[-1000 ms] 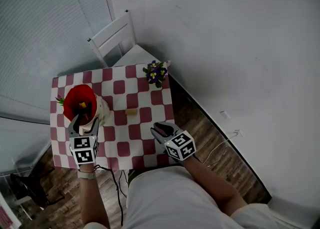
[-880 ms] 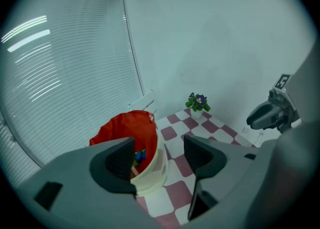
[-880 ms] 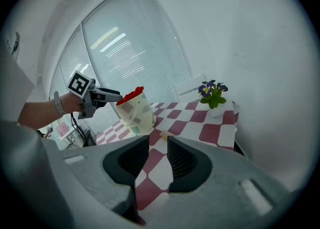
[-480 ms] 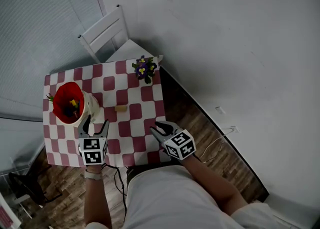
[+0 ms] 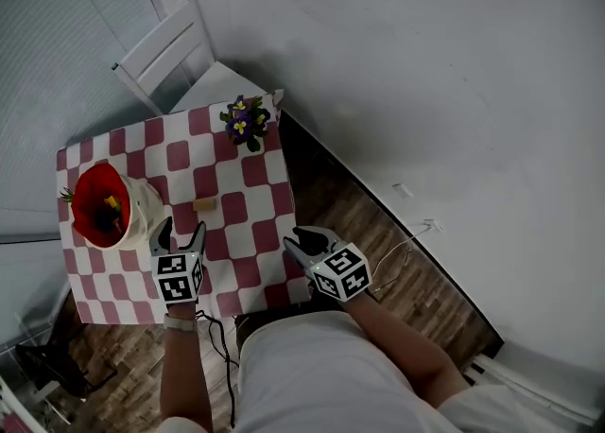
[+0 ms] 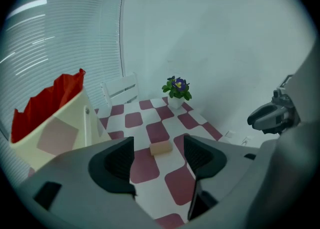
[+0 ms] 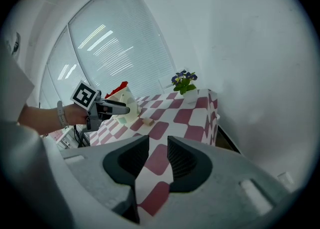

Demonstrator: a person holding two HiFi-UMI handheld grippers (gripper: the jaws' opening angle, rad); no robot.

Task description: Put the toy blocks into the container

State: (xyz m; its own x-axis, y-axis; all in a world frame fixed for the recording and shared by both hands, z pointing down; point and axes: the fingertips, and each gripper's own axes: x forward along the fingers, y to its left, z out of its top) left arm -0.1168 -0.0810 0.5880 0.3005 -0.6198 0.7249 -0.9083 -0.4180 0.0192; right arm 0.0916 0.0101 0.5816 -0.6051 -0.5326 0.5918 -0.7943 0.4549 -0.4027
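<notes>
A small tan block (image 5: 202,203) lies on the red-and-white checked table (image 5: 248,267), near its middle. The cream container (image 5: 140,206) with a red lining stands at the table's left; something yellow shows inside it. My left gripper (image 5: 180,231) hovers just right of the container, open and empty. In the left gripper view the block (image 6: 161,148) lies on the cloth ahead, between and beyond the jaws of the left gripper (image 6: 159,157). My right gripper (image 5: 302,242) hangs at the table's front right corner, its jaws a narrow gap apart with nothing between them.
A potted plant with purple flowers (image 5: 244,121) stands at the far right corner of the table. A white chair (image 5: 163,47) is behind the table. The wall runs close along the right, with wood floor and a cable (image 5: 406,250) below.
My left gripper has drawn away from the container's rim toward the right and the table's front. The head view has shifted, so the table sits further left. The right gripper has hardly moved.
</notes>
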